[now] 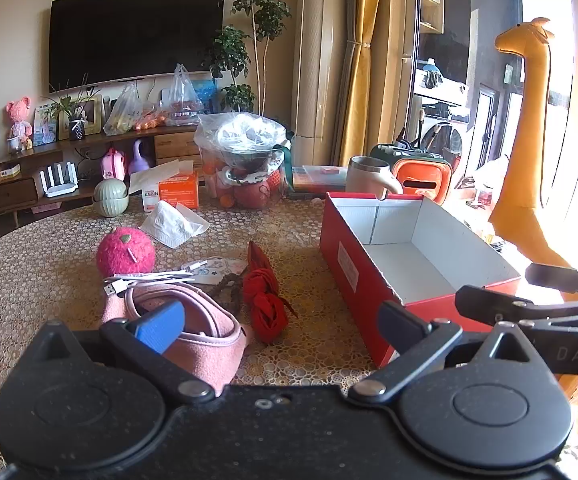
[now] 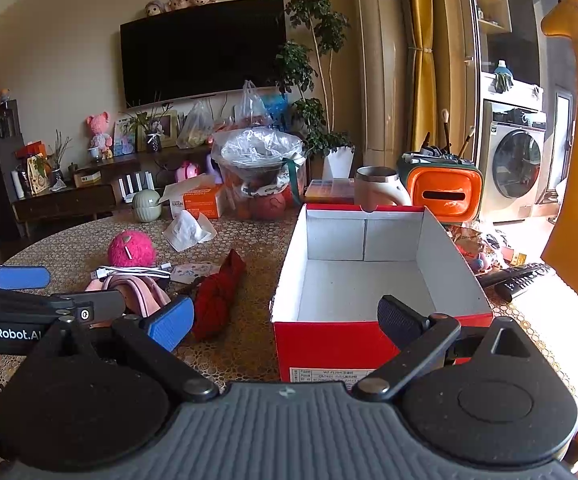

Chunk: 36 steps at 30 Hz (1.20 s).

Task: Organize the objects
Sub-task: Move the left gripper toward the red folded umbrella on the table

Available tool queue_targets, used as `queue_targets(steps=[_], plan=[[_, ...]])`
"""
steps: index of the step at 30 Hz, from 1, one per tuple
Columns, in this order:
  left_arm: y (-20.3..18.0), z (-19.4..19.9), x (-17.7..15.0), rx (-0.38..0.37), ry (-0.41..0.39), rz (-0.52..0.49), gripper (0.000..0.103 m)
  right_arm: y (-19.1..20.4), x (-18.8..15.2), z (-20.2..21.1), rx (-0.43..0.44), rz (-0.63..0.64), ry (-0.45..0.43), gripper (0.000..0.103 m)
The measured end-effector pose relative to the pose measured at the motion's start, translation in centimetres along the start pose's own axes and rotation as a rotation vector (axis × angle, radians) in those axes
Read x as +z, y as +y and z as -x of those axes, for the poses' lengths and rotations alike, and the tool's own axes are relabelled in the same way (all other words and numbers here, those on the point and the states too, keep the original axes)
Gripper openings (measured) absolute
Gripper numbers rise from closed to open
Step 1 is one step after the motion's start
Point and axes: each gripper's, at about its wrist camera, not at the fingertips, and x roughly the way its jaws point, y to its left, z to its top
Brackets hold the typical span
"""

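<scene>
An open red box (image 1: pixel 409 252) with a white, empty inside stands on the table, right of centre; it also shows in the right wrist view (image 2: pixel 369 280). Left of it lie a red folded cloth (image 1: pixel 263 292) (image 2: pixel 219 292), a pink strap (image 1: pixel 193 320) (image 2: pixel 137 292), a white USB cable (image 1: pixel 145 280) (image 2: pixel 129 272), a sticker sheet (image 1: pixel 217 268) and a pink fuzzy ball (image 1: pixel 125 254) (image 2: pixel 131 249). My left gripper (image 1: pixel 281 326) is open and empty above the strap and cloth. My right gripper (image 2: pixel 285 320) is open and empty at the box's near wall.
A patterned tablecloth (image 1: pixel 29 280) covers the table. At the back stand a tissue box (image 1: pixel 177 194), a green pot (image 1: pixel 109 198), a plastic-wrapped basket (image 1: pixel 245 160), a cup (image 1: pixel 369 174) and an orange container (image 1: pixel 421 178). Remote controls (image 2: pixel 521 278) lie right of the box. A yellow giraffe (image 1: pixel 529 152) stands at the right.
</scene>
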Motion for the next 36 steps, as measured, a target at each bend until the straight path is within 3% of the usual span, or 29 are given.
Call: queue_targets(steps=[13, 24, 36], plan=[[0.4, -2.4, 0.3, -0.009, 0.011, -0.031, 0.103, -1.8, 0.4, -2.1, -0.036, 0.005, 0.013, 0.099], [3.3, -6.8, 0.6, 0.091, 0.062, -0.002, 0.103, -8.5, 2.2, -5.6, -0.202, -0.054, 0.03, 0.099], [8.0, -11.2, 1.6, 0.216, 0.11, 0.018, 0.102, -13.8, 2.8, -10.6, -0.279, -0.071, 0.13, 0.099]])
